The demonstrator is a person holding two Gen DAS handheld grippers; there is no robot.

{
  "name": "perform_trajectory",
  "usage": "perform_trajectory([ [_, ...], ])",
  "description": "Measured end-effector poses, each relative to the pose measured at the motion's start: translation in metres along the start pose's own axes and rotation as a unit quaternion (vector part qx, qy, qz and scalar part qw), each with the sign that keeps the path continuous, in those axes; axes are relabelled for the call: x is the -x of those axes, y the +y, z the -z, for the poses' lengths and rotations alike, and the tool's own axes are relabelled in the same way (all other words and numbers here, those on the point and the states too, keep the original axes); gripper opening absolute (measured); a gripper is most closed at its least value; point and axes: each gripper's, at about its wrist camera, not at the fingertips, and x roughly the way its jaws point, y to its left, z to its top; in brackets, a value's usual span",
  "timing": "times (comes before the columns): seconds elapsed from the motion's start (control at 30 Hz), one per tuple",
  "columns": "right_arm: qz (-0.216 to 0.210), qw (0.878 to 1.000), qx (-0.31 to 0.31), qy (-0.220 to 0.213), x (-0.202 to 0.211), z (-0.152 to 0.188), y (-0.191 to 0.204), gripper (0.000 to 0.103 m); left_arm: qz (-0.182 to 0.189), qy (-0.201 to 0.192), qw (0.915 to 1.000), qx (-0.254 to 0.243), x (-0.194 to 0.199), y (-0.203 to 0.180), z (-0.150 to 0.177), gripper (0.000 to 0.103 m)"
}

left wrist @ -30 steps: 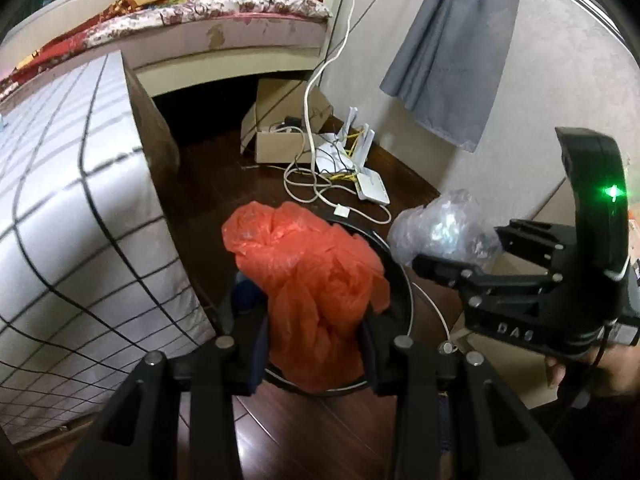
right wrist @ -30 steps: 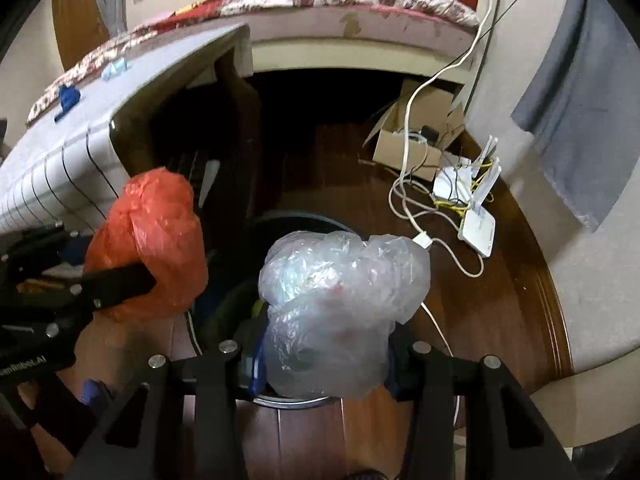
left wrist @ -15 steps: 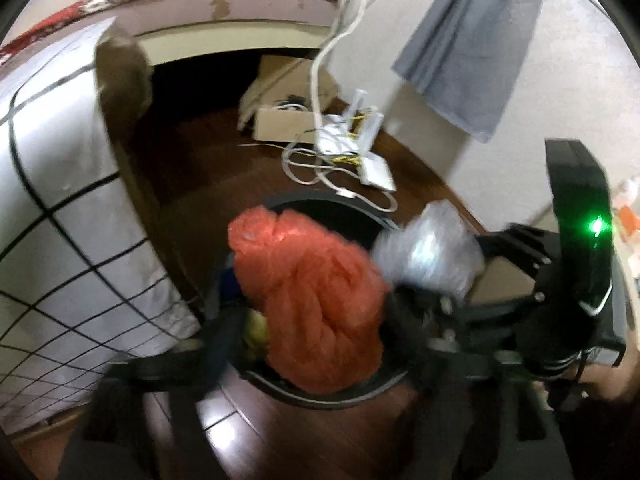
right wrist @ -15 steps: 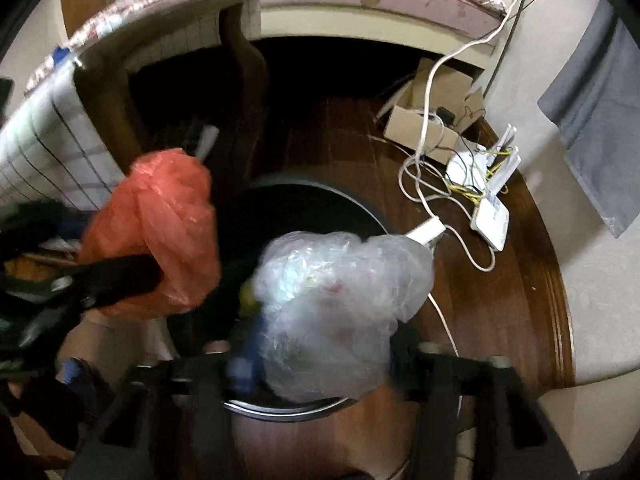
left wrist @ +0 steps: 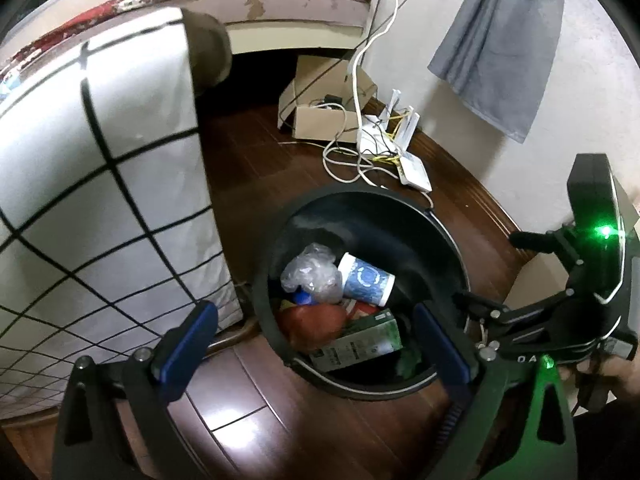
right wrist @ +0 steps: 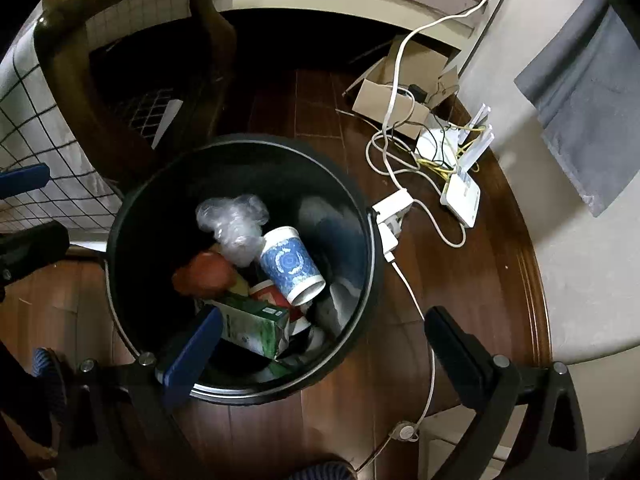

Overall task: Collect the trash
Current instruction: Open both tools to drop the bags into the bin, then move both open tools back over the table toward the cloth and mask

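Note:
A black round trash bin [left wrist: 452,240] [right wrist: 360,200] stands on the wooden floor. Inside lie the orange plastic bag [left wrist: 312,322] [right wrist: 206,276], the clear plastic bag [left wrist: 312,270] [right wrist: 234,220], a blue and white paper cup [left wrist: 366,280] [right wrist: 290,264] and a green carton [left wrist: 360,340] [right wrist: 256,326]. My left gripper [left wrist: 316,344] is open and empty just above the bin's near rim. My right gripper [right wrist: 320,344] is open and empty above the bin; its body also shows in the left wrist view [left wrist: 560,308].
A table with a white checked cloth [left wrist: 100,200] stands left of the bin, with a dark wooden chair [right wrist: 132,92] beside it. White routers and cables [right wrist: 452,160] and a cardboard box [right wrist: 400,92] lie on the floor behind. A grey cloth [left wrist: 500,40] hangs on the wall.
Both grippers opened over the bin. The orange bag and the clear bag dropped out of them and now lie inside the bin.

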Motion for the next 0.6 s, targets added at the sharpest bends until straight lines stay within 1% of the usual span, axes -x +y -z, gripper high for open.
perform_trajectory([
  [0.37,-0.004,1.0,0.003,-0.029,0.023,-0.007,0.007,0.102,-0.017,-0.012,0.9998,-0.001,0.011,0.003,0.001,0.1],
  [0.6,-0.007,0.999,0.006,-0.042,0.036,-0.006,0.012,0.102,-0.022,-0.022,0.9995,-0.005,0.024,0.003,0.001,0.1],
])
